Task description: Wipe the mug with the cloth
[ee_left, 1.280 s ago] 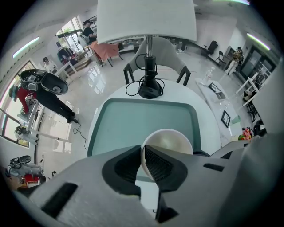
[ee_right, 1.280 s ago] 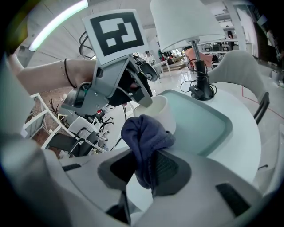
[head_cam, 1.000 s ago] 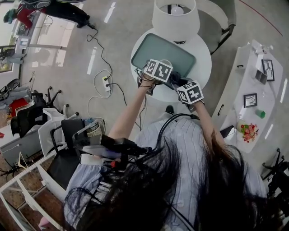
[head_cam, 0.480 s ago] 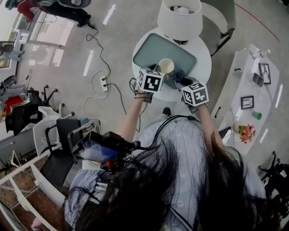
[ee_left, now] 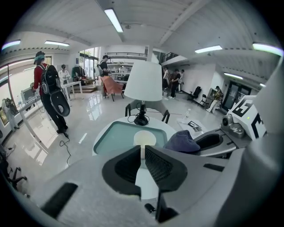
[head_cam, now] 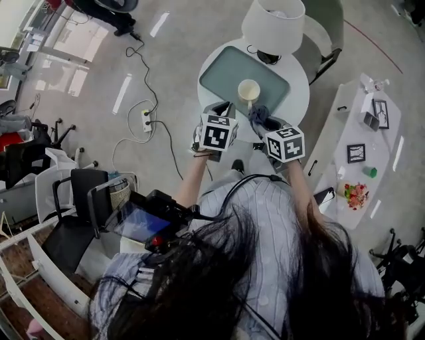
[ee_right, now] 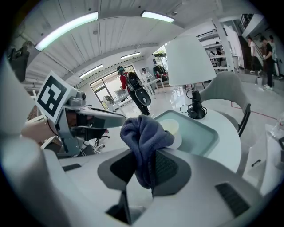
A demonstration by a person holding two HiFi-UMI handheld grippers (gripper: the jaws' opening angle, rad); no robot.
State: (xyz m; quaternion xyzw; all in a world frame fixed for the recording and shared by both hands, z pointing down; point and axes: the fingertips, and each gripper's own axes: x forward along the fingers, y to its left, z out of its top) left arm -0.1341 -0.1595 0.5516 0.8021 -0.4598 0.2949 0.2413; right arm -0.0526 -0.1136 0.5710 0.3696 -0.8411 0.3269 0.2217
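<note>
A cream mug (head_cam: 248, 89) stands upright on the pale green tray (head_cam: 226, 72) on the round white table (head_cam: 299, 85). My left gripper (head_cam: 222, 109) hovers at the table's near edge, short of the mug, its jaws shut with nothing between them; in the left gripper view the mug (ee_left: 144, 138) shows just beyond the left gripper (ee_left: 142, 149). My right gripper (head_cam: 263, 122) is shut on a bunched dark blue cloth (head_cam: 257, 113), held just right of the mug. In the right gripper view the cloth (ee_right: 143, 132) bulges above the right gripper (ee_right: 144, 156), with the mug (ee_right: 171, 127) behind it.
A white lamp (head_cam: 273, 25) stands at the table's far edge, its cable on the tabletop. A grey chair (head_cam: 327, 20) is behind it. A long white side table (head_cam: 352, 113) with picture frames lies to the right. A power strip and cable (head_cam: 147, 119) lie on the floor at left.
My left gripper has drawn back from the mug toward the person, leaving the mug standing uncovered on the tray. The right gripper still holds the cloth beside it.
</note>
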